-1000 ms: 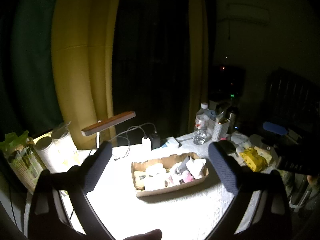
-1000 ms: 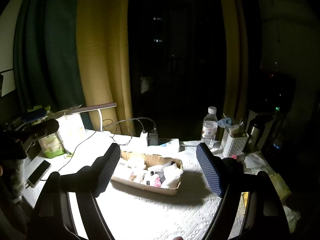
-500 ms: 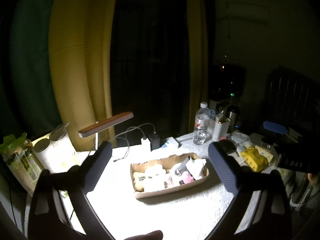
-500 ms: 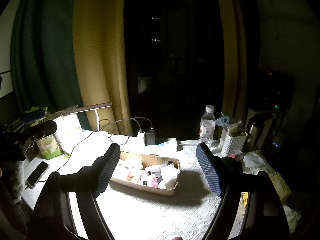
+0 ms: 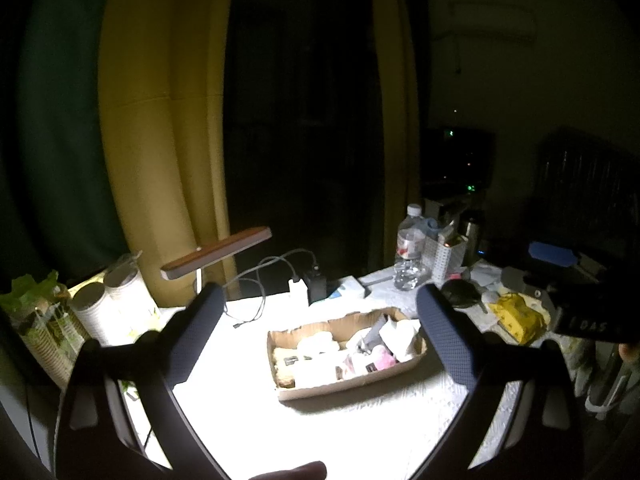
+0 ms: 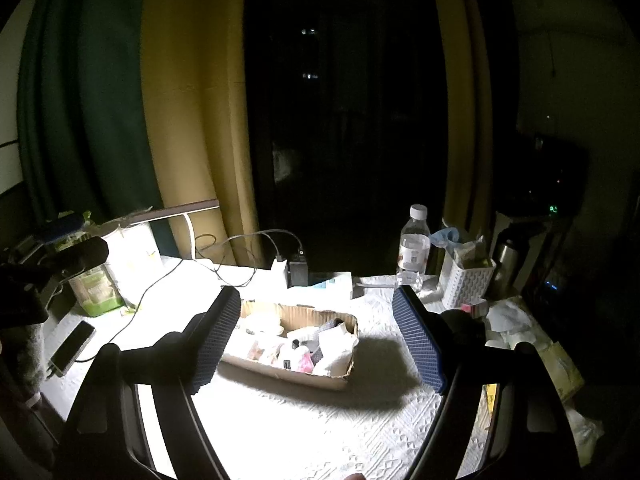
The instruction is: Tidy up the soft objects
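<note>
The soft bundles (image 5: 320, 354) lie heaped in the cardboard tray (image 5: 360, 381) at the middle of the lit white tablecloth (image 6: 320, 420). I judge them light, limp and easily crushed, so I would pinch one at a raised fold, perhaps the white one (image 6: 338, 350) at the tray's right end. My left gripper (image 5: 316, 334) and right gripper (image 6: 316, 338) both hover above the table short of the tray, jaws spread wide and empty, tilted forward and down.
</note>
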Available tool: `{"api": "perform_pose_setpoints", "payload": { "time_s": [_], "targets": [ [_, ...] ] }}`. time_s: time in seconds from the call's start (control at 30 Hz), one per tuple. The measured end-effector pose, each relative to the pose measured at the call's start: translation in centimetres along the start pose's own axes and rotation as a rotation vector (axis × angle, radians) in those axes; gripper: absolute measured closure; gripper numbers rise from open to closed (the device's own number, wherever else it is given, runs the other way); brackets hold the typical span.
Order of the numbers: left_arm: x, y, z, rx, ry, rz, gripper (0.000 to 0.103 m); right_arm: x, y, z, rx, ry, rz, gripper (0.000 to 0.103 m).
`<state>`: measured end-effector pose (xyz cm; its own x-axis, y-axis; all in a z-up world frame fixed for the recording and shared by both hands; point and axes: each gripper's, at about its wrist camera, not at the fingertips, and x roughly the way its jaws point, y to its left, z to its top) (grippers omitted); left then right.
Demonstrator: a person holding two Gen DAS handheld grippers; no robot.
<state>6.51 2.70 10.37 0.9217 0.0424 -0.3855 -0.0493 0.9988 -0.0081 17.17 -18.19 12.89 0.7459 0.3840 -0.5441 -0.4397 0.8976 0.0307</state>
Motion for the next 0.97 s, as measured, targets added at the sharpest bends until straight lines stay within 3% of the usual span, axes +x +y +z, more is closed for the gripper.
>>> {"api": "perform_pose_setpoints", "payload": {
  "time_s": [0.97],
  "targets": [
    [1.5,-0.6,-0.5,-0.006,0.011,-0.039,0.005,0.6,0.1,0.0,-0.005,0.002,0.002,0.022]
  ]
}}
